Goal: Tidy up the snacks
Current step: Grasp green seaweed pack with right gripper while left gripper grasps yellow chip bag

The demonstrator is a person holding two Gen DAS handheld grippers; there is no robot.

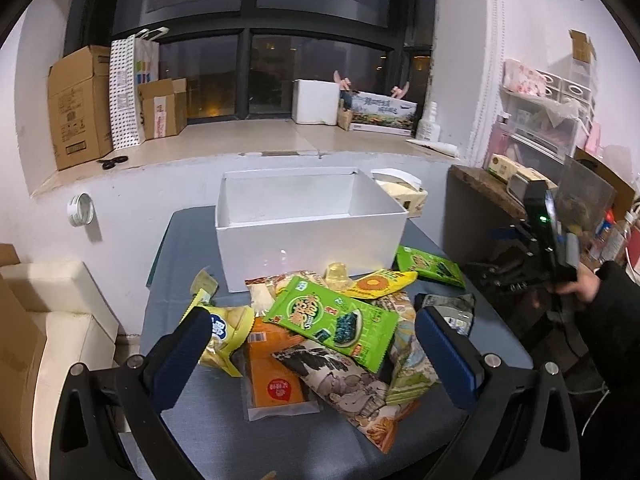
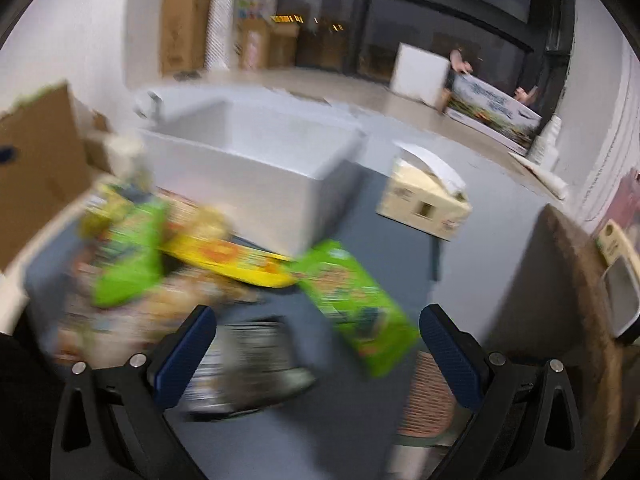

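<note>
- The left gripper (image 1: 312, 338) is hovering over the snack packets (image 1: 334, 320), fingers spread wide and holding nothing.
- The right gripper (image 2: 318, 334) (blurred view) is gaping wide, empty too.
- The packets are lying heaped on the table (image 1: 180, 248) before the white box (image 1: 308, 236).

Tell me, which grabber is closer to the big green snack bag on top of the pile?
Left. The left gripper hovers open right over the big green snack bag. The right gripper hangs open off to the pile's right side, above a dark packet.
</note>
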